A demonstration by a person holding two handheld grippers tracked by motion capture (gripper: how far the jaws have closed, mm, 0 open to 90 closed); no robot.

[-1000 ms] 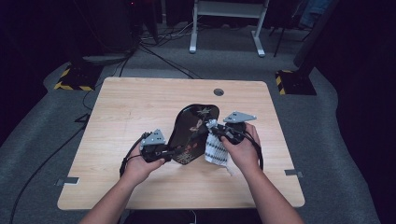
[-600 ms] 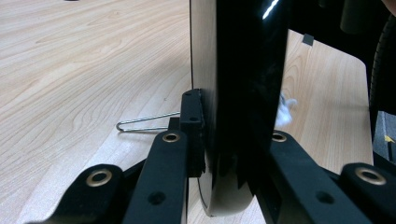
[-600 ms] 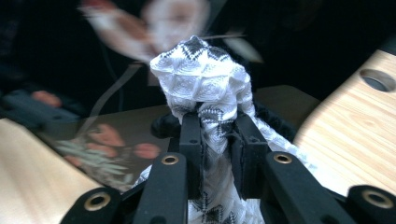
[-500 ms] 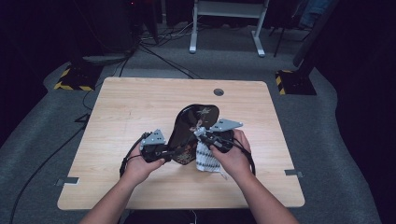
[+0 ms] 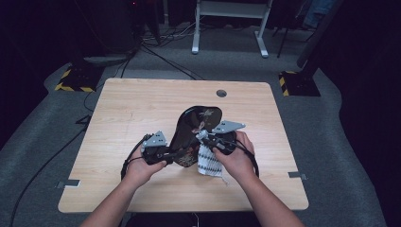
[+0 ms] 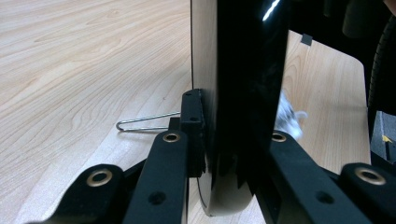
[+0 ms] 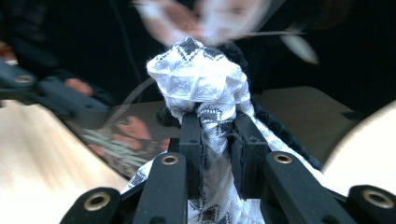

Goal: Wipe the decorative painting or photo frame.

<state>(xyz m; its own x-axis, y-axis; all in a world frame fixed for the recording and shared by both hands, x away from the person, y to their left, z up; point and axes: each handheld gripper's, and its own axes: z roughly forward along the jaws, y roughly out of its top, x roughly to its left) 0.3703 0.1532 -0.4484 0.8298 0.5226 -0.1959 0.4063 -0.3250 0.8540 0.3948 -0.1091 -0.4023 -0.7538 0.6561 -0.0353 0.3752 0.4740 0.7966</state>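
While the wooden table [image 5: 142, 109] carries little else, a black glossy tray [image 5: 196, 125] with a flowered face sits near its middle, tilted up on its near edge. Just beside that edge, in the left gripper view, a thin wire loop [image 6: 144, 123] lies on the wood. Clamped tight on the tray's near rim, the left gripper [image 5: 177, 153] holds it edge-on between narrow jaws. Pinching a bunched black-and-white patterned cloth [image 7: 201, 84], the right gripper [image 5: 206, 141] presses it against the tray's face, the cloth's tail hanging toward the table. What the tray holds, I cannot tell.
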